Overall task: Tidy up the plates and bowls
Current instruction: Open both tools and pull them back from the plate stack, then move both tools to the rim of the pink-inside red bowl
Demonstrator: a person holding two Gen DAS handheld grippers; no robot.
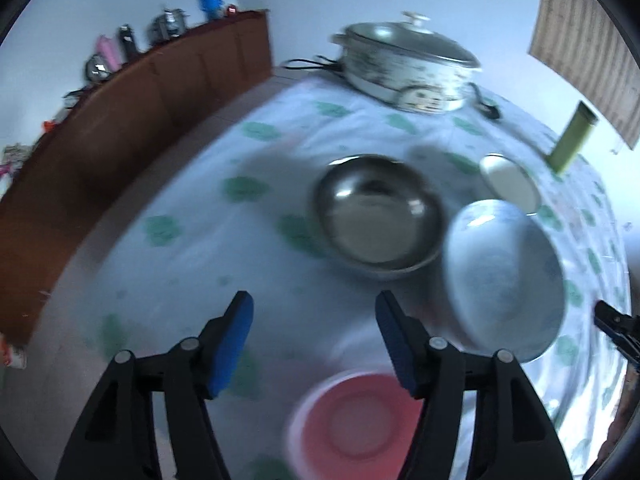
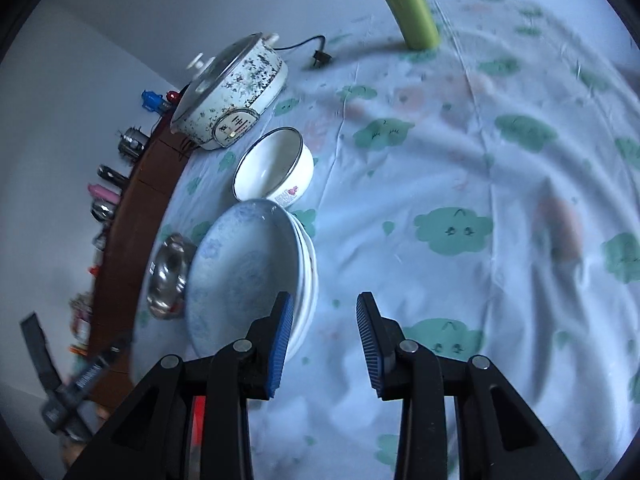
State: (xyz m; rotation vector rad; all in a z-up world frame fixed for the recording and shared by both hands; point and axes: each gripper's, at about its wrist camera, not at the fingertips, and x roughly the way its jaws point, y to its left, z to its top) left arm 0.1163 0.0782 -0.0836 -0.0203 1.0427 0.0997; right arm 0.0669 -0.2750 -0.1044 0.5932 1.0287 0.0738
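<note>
Both claws hang released over the bench (image 2: 460,168), nothing between their pads. Left claw (image 1: 316,340) hovers above the pink plate (image 1: 356,420); right claw (image 2: 324,340) sits just beside the blue-white plate stack (image 2: 256,272). Beyond lie the steel bowl (image 1: 380,212) and white bowl (image 2: 276,168). I judge the pink plate comes next: straddle its rim squarely, clench firmly, lift level, then lower it onto the stack.

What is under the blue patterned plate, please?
Under the blue patterned plate lie white plates, stacked; only their rims show. How many there are, and the cloth beneath, is hidden.
</note>
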